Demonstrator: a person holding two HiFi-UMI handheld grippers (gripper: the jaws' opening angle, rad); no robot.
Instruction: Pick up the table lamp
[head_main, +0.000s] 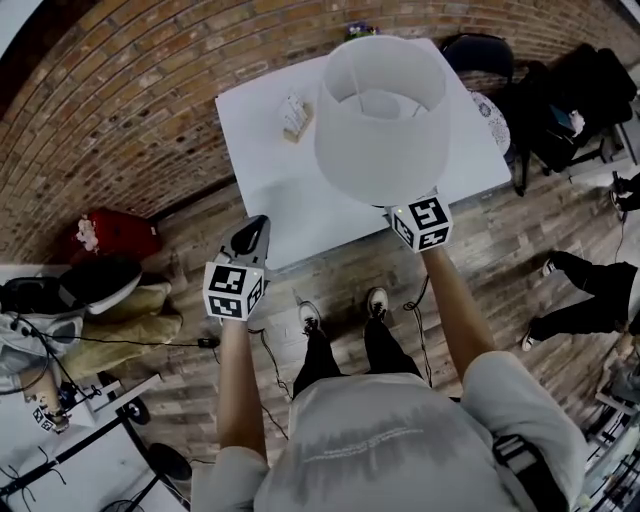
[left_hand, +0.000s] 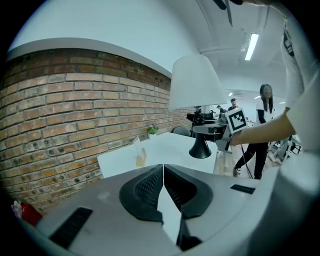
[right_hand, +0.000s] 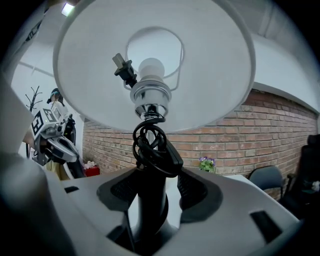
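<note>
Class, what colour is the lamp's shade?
White. The shade of the lamp shows best in the head view.

The jaws of the right gripper clamp the black stem of the table lamp — its white shade spreads overhead, bulb at centre. A black cord is coiled round the stem, a brick wall behind.

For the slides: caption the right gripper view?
Right gripper clamped on the table lamp stem, white shade overhead.
</note>
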